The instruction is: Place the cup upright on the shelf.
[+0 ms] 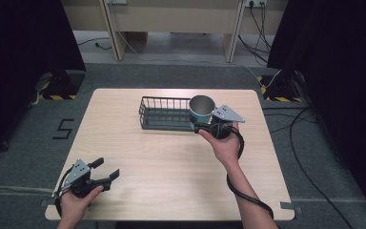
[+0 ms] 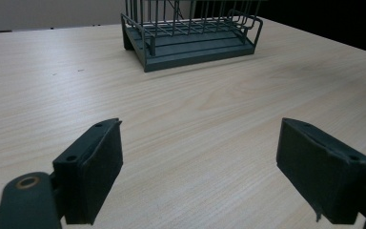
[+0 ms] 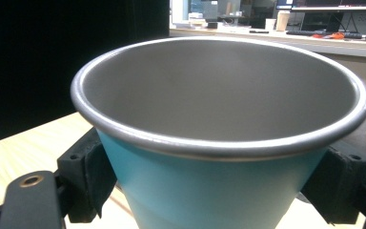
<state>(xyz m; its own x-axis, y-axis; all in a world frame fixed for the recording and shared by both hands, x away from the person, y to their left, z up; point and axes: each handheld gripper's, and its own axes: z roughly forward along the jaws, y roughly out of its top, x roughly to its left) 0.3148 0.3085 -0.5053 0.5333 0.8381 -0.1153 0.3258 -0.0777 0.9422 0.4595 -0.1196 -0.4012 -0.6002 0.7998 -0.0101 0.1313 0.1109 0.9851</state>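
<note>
Resting on a pale wooden table [image 1: 171, 162], a dark wire rack [image 1: 164, 113] sits towards the far side, seemingly the destination for a teal cup [image 1: 201, 110] with a steel lining. The cup is held upright at the rack's right end, the right gripper [image 1: 201, 125] clamped on its lower wall, one jaw on each side, a grip that keeps the mouth up and the rim free. The left gripper [image 1: 106, 171] waits near the table's front left corner, jaws spread wide, holding nothing and well apart from the work.
</note>
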